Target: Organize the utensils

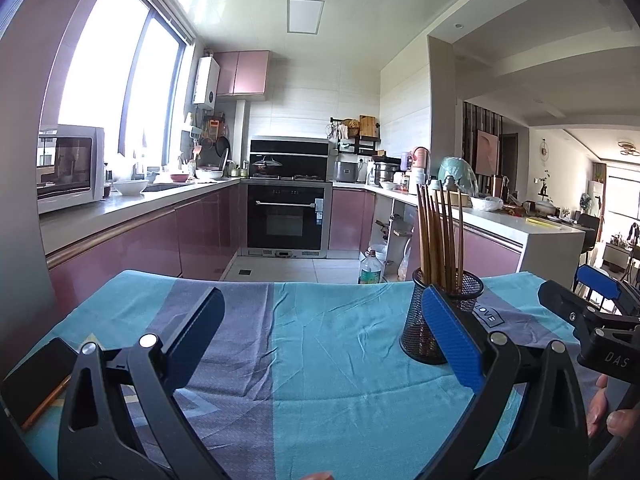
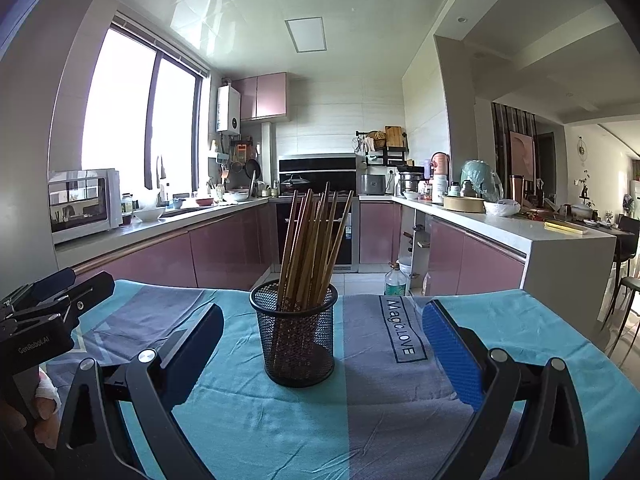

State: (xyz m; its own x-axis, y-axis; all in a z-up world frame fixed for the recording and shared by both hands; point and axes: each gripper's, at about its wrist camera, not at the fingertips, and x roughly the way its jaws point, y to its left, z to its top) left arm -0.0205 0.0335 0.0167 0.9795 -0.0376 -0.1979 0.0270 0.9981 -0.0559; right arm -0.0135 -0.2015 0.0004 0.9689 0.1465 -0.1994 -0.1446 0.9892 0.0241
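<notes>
upright, chopsticks (image 2: 310, 248) in mesh cup (image 2: 298, 344)

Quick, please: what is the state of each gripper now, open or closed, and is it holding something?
Left gripper: open, holding nothing.
Right gripper: open, holding nothing; the mesh cup of chopsticks stands ahead between its fingers, untouched.

A bright kitchen with pink cabinets (image 2: 224, 248), a large window (image 2: 136, 120), white tiled walls (image 2: 332, 128), a built-in oven (image 1: 286, 218) and 1 ceiling light panel (image 2: 306, 35).
</notes>
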